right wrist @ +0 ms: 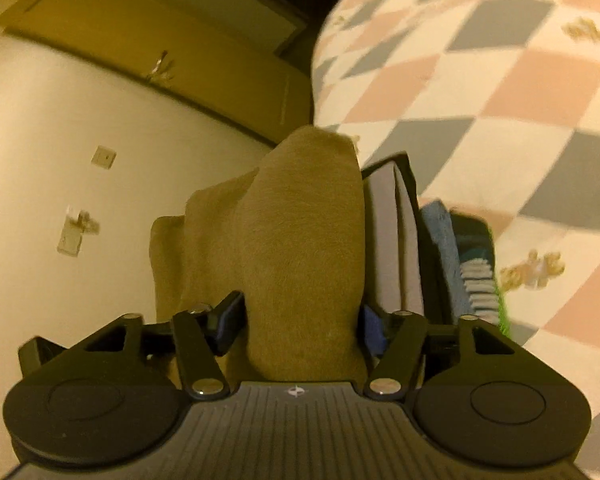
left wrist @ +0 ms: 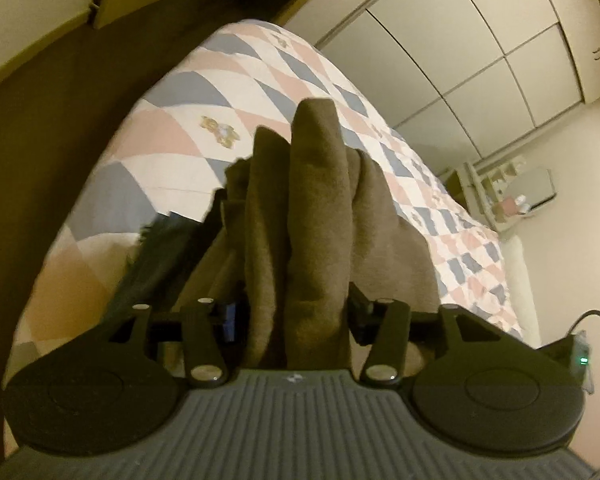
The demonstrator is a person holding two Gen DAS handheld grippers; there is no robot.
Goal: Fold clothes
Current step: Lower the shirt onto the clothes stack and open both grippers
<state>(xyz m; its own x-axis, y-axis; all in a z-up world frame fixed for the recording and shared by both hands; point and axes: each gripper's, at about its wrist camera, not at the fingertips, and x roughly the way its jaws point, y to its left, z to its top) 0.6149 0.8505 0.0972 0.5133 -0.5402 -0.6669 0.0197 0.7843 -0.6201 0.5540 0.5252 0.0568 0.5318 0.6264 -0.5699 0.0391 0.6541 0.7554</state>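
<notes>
A brown fleece garment (left wrist: 320, 208) hangs bunched in thick folds between the jaws of my left gripper (left wrist: 296, 312), which is shut on it above the bed. In the right wrist view the same brown garment (right wrist: 300, 240) fills the middle, and my right gripper (right wrist: 300, 324) is shut on another part of it. The cloth covers the fingertips of both grippers. Beside the garment in the right view stands a stack of folded clothes (right wrist: 440, 248), grey, blue and striped, on the quilt.
A bed with a pink, grey and white checked quilt (left wrist: 172, 148) lies under both grippers. White wardrobe doors (left wrist: 480, 40) and a shelf unit (left wrist: 500, 192) stand beyond it. Dark floor (left wrist: 60, 100) runs along the bed's left side. A wall and door (right wrist: 140, 32) are behind the right gripper.
</notes>
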